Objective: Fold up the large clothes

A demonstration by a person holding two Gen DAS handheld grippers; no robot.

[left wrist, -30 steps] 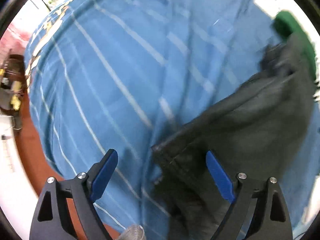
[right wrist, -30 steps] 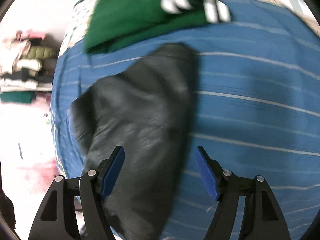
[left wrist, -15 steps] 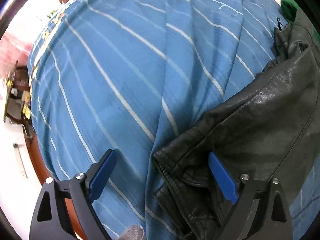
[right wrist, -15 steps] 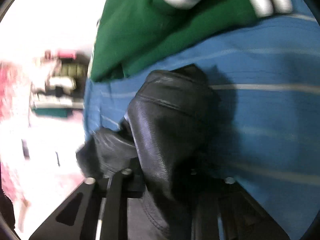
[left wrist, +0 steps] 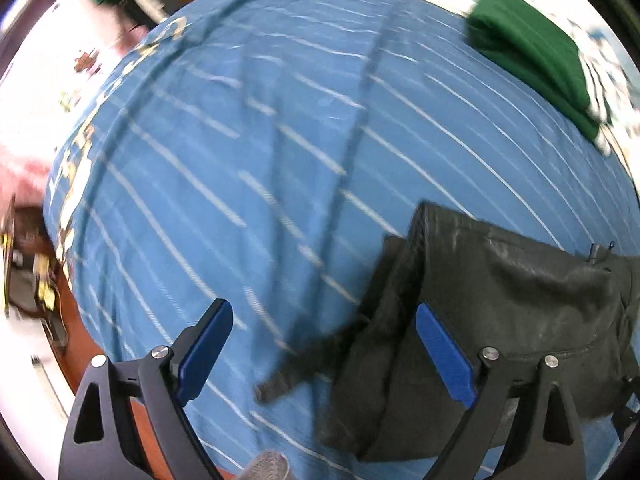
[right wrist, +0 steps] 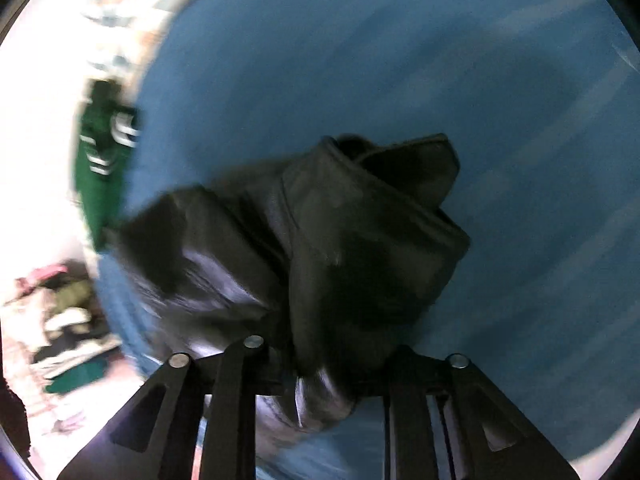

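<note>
The right gripper [right wrist: 320, 376] is clamped on a bunched fold of the black jacket [right wrist: 320, 248], its pads hidden in the leather. The jacket hangs forward from the jaws in thick rolls over the blue striped bedspread [right wrist: 400, 60]. The left gripper [left wrist: 320, 348] is spread wide and holds nothing; its right pad lies over the jacket's near edge, its left pad over bare bedspread [left wrist: 240, 160].

In the left view the jacket [left wrist: 500, 300] lies low on the right of the bed, one dark strap or sleeve end trailing toward the gap between the fingers. A folded green garment [left wrist: 532, 48] sits well apart at the far edge.

The leather looks heavy, thick and smooth, likely to slide and to spring back out of a crease. Seams, hems or a doubled edge probably give the surest hold.
</note>
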